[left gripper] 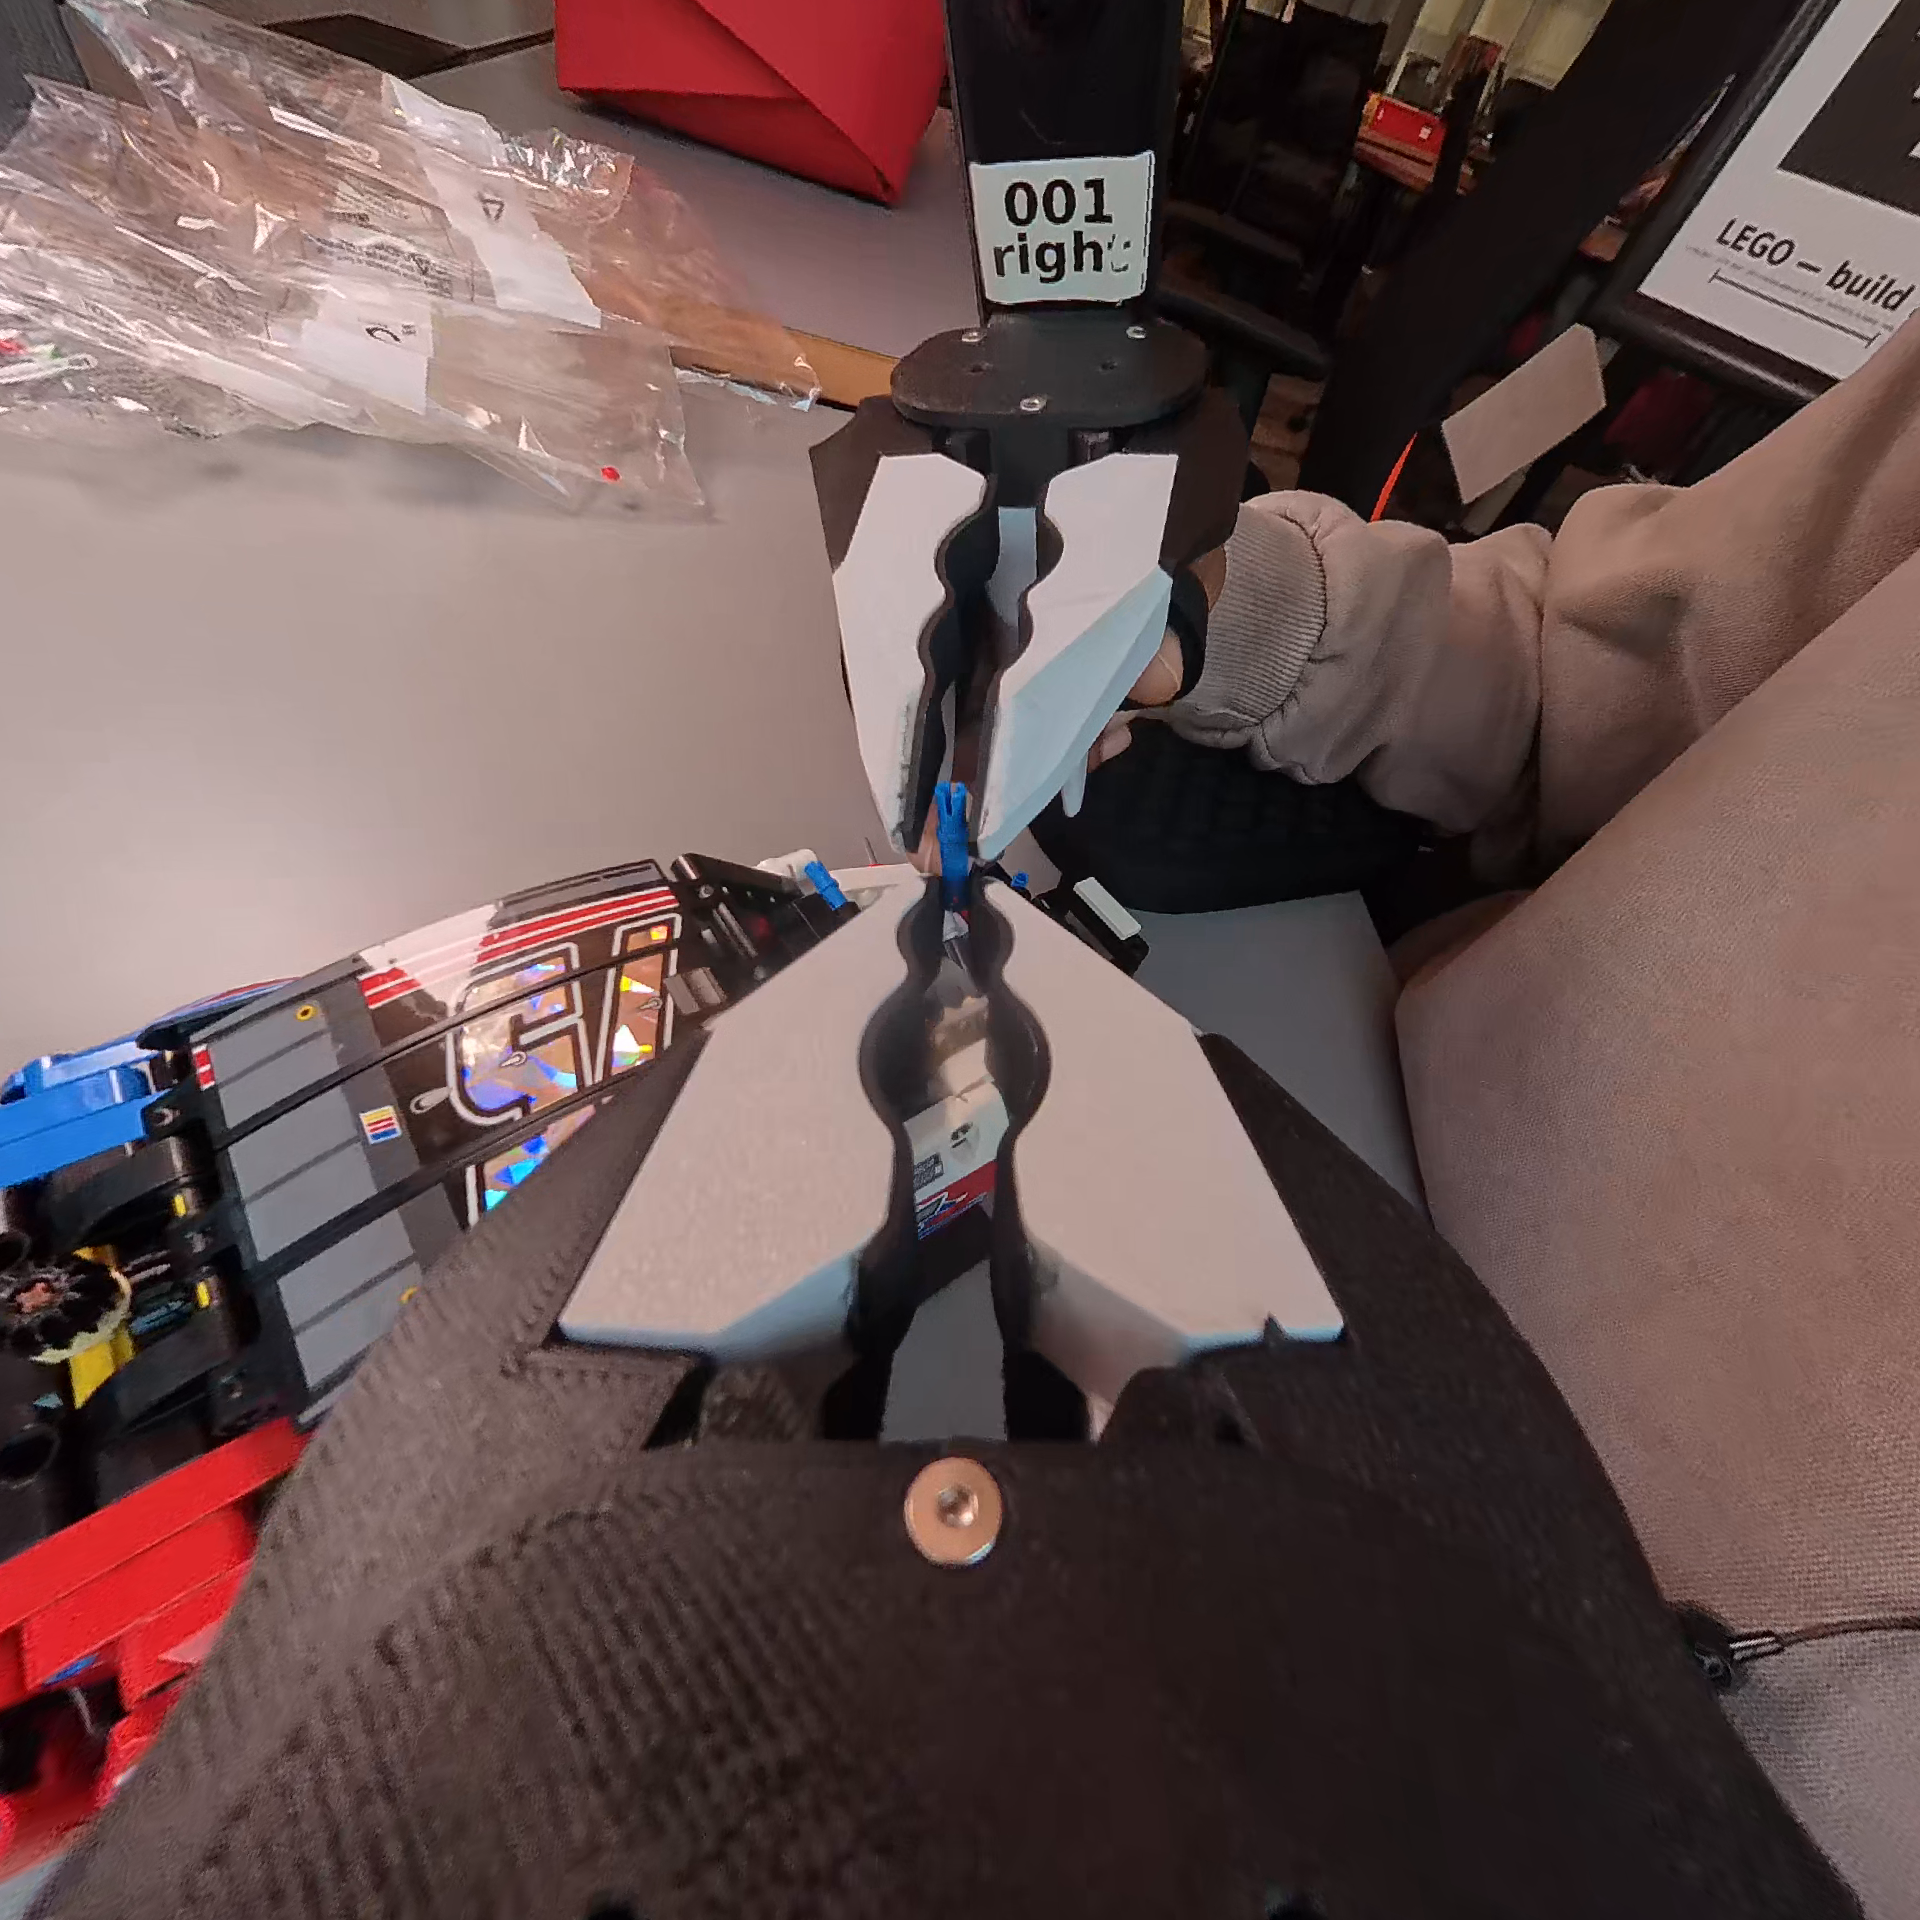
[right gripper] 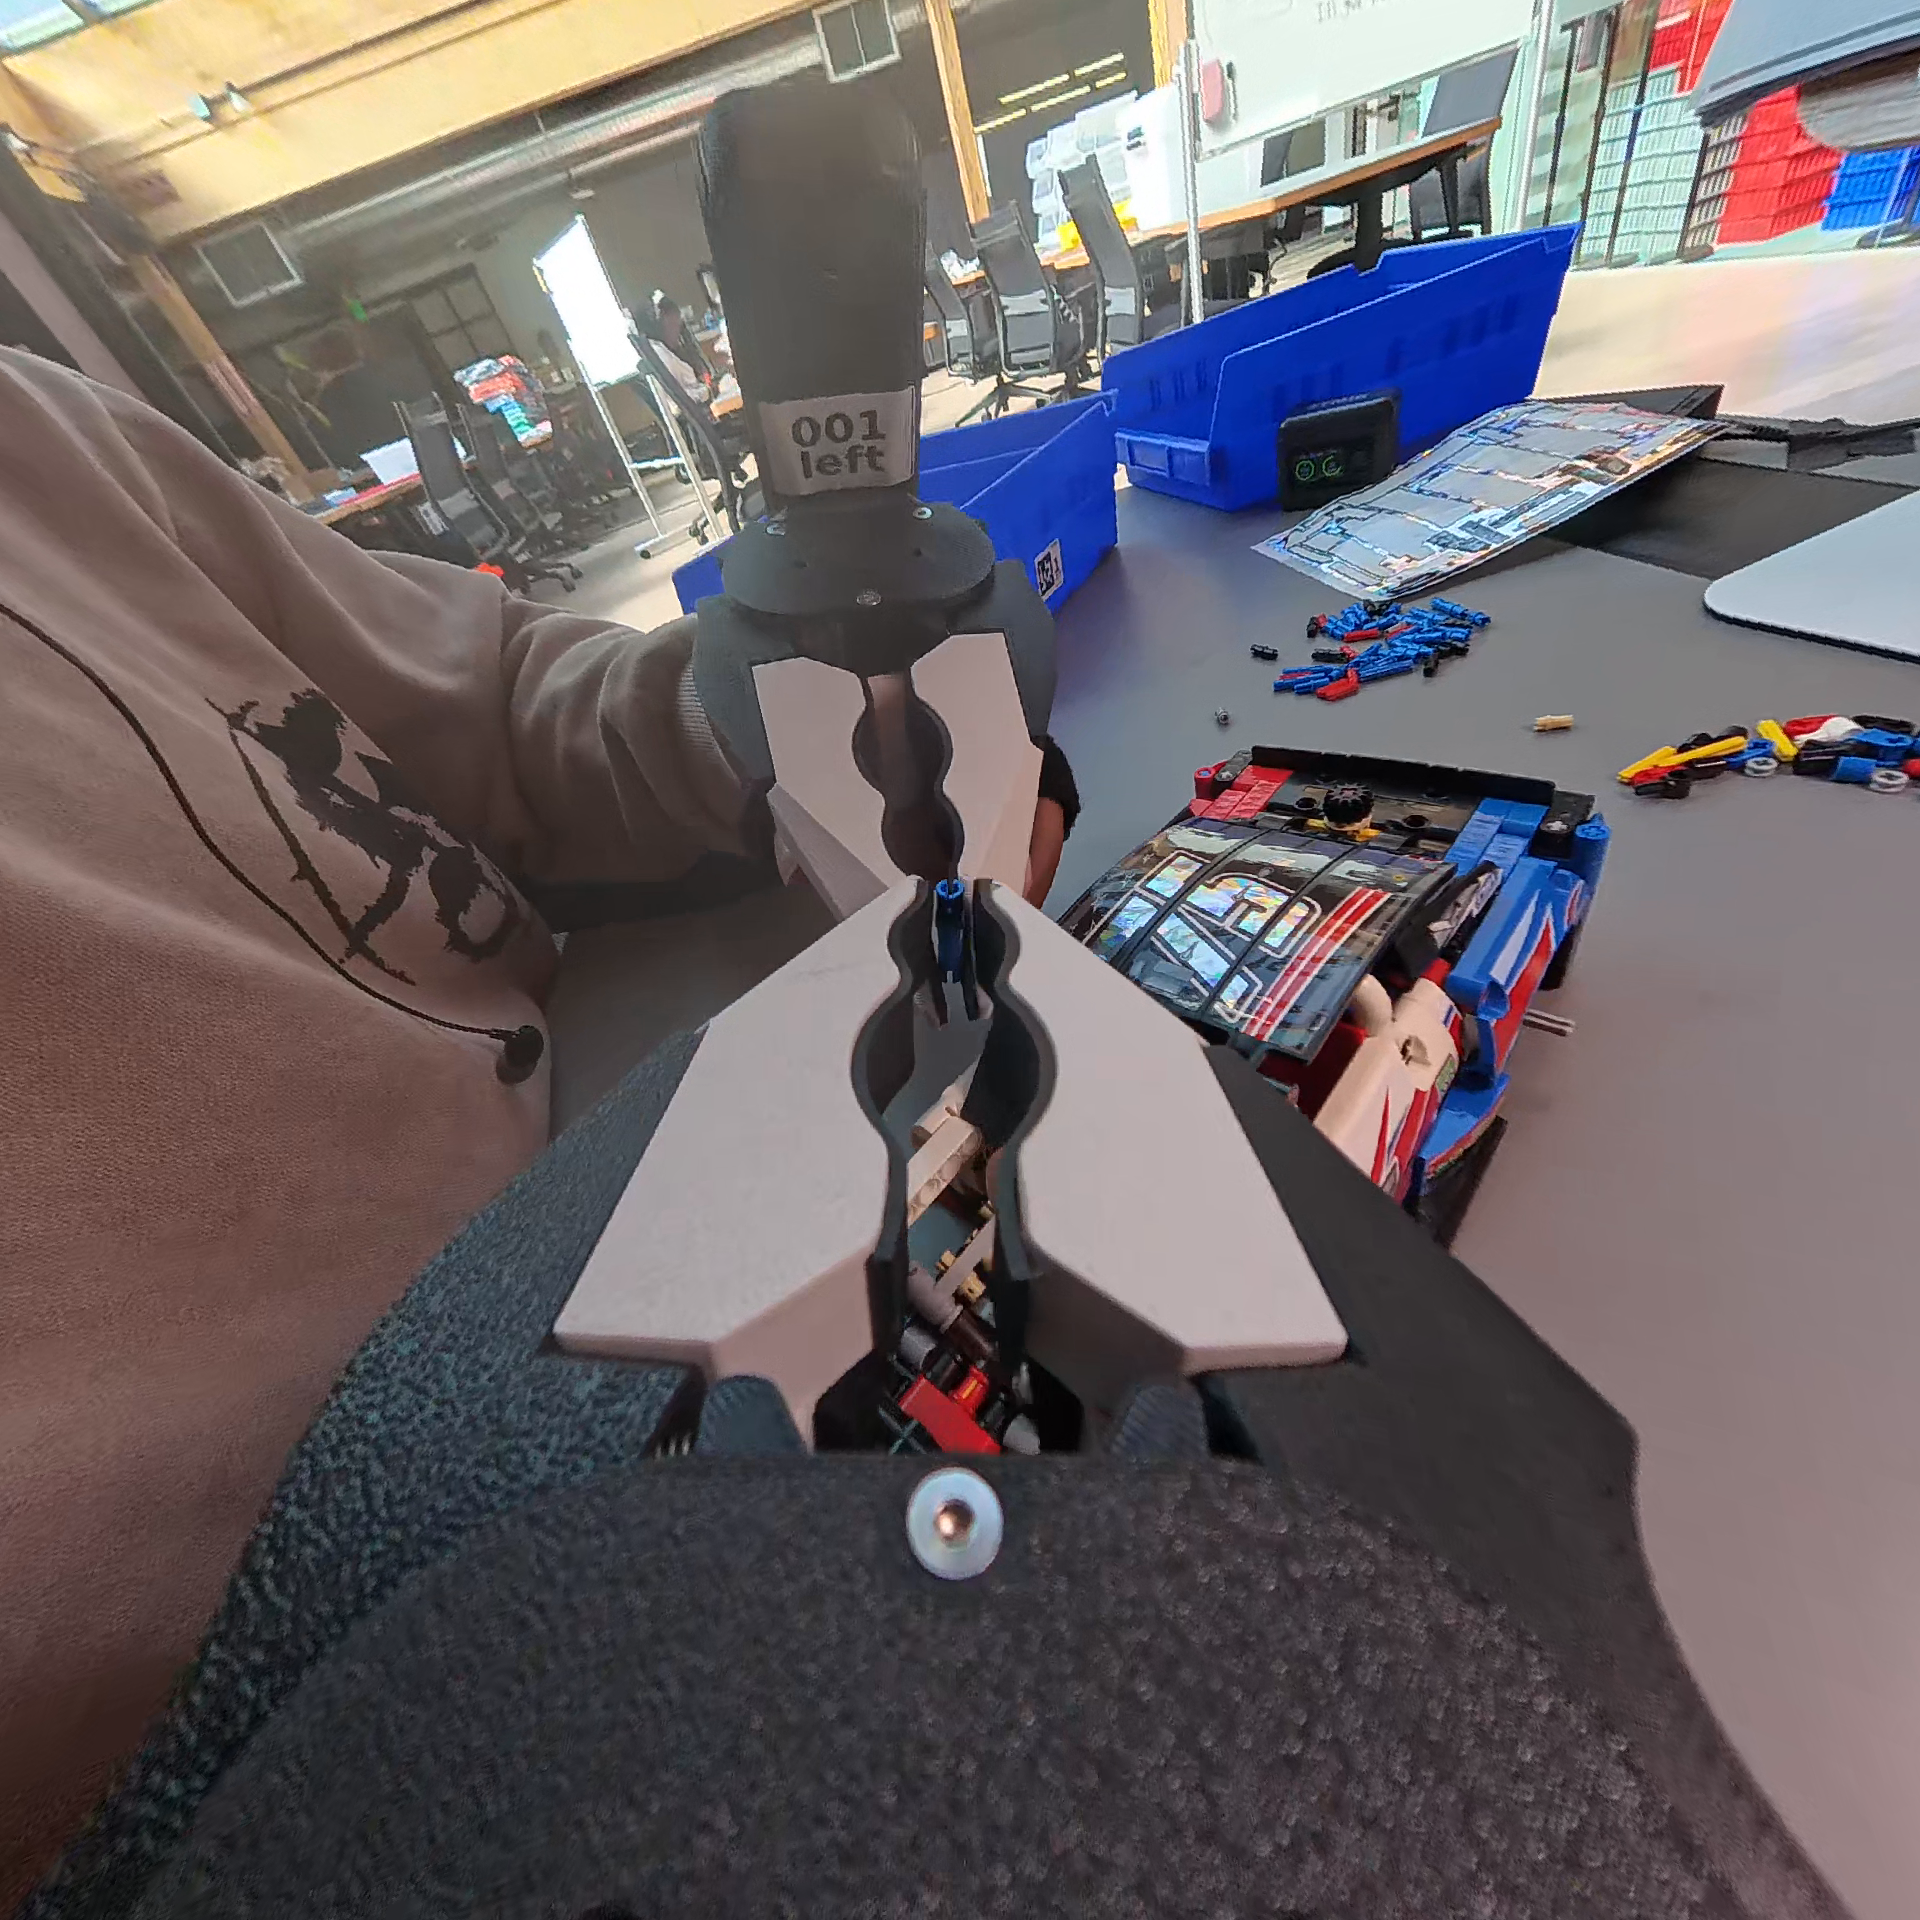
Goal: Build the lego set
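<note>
Tongs meet tip to tip over a half-built Lego race car (right gripper: 1340, 935), with a small blue connector pin (right gripper: 948, 928) caught between them. The right tongs (right gripper: 948, 940) are clamped on the pin near their tips; seen from the left wrist view, the same blue pin (left gripper: 950, 831) stands at twelve o'clock, just past the left tongs (left gripper: 951, 914). These are drawn nearly together, and whether they also grip the pin or something under it cannot be told. The pairing reads as a handover or a re-grip, the pin held upright, probably so one end stays free to press into the model.

The car, in blue, red and white with a shiny foil sticker on its black roof, lies on the dark grey surface (right gripper: 1714, 1091) at three o'clock of the right tongs. Beyond it, at one to two o'clock, sit a heap of blue, black and red pins (right gripper: 1382, 649), a mixed pile of small parts (right gripper: 1787, 753), an instruction booklet (right gripper: 1486, 499) propped open and blue storage bins (right gripper: 1340, 364). The left wrist view adds empty clear plastic bags (left gripper: 312, 281) at ten o'clock and a red folded object (left gripper: 769, 83) at eleven. An open workshop with desks and office chairs fills the background.
</note>
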{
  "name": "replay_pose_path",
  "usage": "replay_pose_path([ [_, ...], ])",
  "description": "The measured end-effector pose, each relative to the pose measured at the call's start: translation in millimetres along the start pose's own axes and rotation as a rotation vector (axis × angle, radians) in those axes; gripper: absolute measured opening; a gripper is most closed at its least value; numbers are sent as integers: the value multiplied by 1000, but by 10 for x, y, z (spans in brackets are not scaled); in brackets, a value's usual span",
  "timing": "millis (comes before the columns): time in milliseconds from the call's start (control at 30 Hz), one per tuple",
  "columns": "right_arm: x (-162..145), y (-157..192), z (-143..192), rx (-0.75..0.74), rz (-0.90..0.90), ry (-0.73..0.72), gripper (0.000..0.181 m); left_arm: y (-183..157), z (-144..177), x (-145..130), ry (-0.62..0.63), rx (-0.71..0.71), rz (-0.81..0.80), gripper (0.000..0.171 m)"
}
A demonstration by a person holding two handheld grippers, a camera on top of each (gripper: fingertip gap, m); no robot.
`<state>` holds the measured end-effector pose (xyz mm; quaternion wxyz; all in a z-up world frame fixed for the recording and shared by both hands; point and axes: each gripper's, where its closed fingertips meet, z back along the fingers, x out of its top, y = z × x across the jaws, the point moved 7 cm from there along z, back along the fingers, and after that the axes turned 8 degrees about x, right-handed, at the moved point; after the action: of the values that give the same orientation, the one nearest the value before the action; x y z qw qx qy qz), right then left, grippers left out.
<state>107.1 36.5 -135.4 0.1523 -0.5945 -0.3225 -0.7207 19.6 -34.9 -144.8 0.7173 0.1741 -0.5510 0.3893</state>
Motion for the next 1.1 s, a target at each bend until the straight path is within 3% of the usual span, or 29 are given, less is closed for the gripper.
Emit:
replay_pose_path([
  [200, -4, -32, 52, -1, -15, -27, 8, 3, -25, -47, -1, -3, 2, 3],
  [533, -47, 12, 24, 17, 35, 30, 1, -44, -33, -63, 27, 33, -88, 3],
  [1100, -107, -1, 48, -35, 111, 126, 2, -19, -51, -109, 83, 62, -94, 3],
])
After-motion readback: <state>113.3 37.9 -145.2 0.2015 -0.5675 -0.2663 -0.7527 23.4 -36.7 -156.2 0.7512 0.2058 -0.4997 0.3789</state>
